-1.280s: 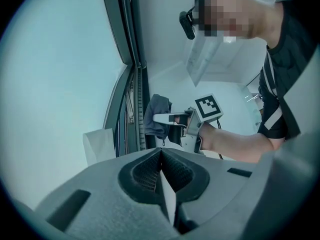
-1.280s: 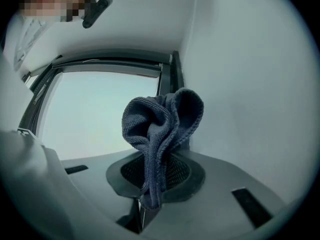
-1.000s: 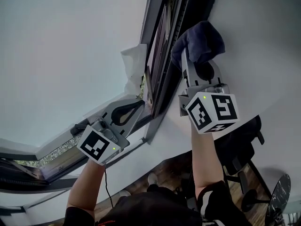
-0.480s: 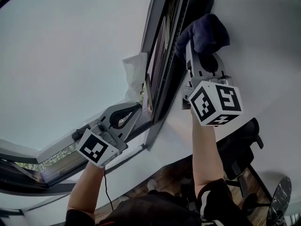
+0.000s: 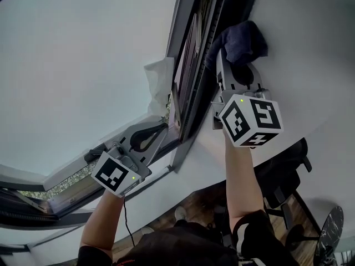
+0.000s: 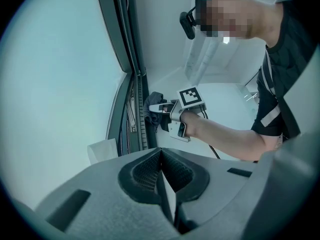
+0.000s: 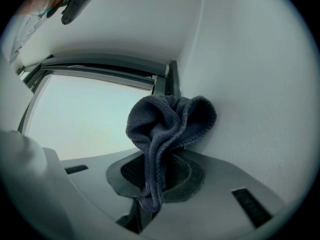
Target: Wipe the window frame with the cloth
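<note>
A dark blue cloth (image 5: 238, 40) is bunched in my right gripper (image 5: 235, 66), which is shut on it and presses it where the dark window frame (image 5: 191, 82) meets the white wall. In the right gripper view the cloth (image 7: 165, 129) hangs out of the jaws of the right gripper (image 7: 154, 184), next to the frame's upright bar (image 7: 170, 81). My left gripper (image 5: 158, 129) is lower down, beside the frame's bottom end, shut with nothing in it. In the left gripper view the left gripper (image 6: 164, 176) has its pads together, and the cloth (image 6: 151, 104) shows far off against the frame (image 6: 131, 84).
A white crumpled sheet (image 5: 158, 85) sticks out at the pane's edge beside the frame. The white wall (image 5: 310, 54) runs right of the cloth. Below are a black office chair (image 5: 288, 170) and wooden floor. The pane (image 5: 83, 65) fills the left.
My right gripper has slid the cloth a little further up along the frame. My left gripper has stayed about where it was.
</note>
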### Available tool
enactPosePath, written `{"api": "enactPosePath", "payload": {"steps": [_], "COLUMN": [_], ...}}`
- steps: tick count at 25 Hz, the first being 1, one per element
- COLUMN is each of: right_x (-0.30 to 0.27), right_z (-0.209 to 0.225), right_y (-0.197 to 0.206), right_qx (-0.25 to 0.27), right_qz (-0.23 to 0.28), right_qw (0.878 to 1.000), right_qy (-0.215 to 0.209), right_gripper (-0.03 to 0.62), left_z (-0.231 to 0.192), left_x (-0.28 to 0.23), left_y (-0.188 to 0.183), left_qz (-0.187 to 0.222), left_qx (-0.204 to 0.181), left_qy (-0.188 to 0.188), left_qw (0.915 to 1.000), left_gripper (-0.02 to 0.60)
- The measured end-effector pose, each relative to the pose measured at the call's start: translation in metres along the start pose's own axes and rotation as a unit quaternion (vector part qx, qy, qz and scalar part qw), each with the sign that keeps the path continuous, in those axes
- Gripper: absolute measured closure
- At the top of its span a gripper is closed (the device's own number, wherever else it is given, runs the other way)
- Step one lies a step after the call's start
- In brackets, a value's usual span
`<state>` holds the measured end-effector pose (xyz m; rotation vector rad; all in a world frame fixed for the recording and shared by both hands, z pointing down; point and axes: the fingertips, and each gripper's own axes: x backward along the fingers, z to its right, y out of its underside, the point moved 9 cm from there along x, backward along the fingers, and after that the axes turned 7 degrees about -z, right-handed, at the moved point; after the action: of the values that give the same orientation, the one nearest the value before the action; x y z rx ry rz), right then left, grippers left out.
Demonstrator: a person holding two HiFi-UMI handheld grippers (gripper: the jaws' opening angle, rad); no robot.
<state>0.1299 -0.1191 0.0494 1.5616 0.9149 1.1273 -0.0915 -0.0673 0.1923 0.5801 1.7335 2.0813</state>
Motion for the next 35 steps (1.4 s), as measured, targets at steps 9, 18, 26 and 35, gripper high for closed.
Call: {"api": "enactPosePath", "payload": {"steps": [9, 18, 26, 35], "right_x": [0.006, 0.013, 0.019, 0.028], "right_z": [-0.006, -0.009, -0.011, -0.016], "right_y": [0.026, 0.063, 0.088, 0.131], "right_qx": [-0.011, -0.022, -0.022, -0.046], "right_qz": [-0.021, -0.059, -0.083, -0.119], "right_qw": [1.000, 0.998, 0.996, 0.992], "right_qy": [-0.002, -0.007, -0.009, -0.012], "right_gripper": [0.543, 0.543, 0.543, 0.544], "left_z": [0.000, 0.000, 0.004, 0.009], "left_x": [0.002, 0.006, 0.006, 0.003], "left_y": [0.013, 0.028, 0.046, 0.062], "left_qz": [0.003, -0.008, -0.020, -0.037], "left_qx": [-0.003, 0.015, 0.038, 0.049], "left_qy": [0.007, 0.004, 0.005, 0.009], "left_qw": [1.0000, 0.9998, 0.9991, 0.9981], "left_gripper": [0.563, 0.563, 0.563, 0.563]}}
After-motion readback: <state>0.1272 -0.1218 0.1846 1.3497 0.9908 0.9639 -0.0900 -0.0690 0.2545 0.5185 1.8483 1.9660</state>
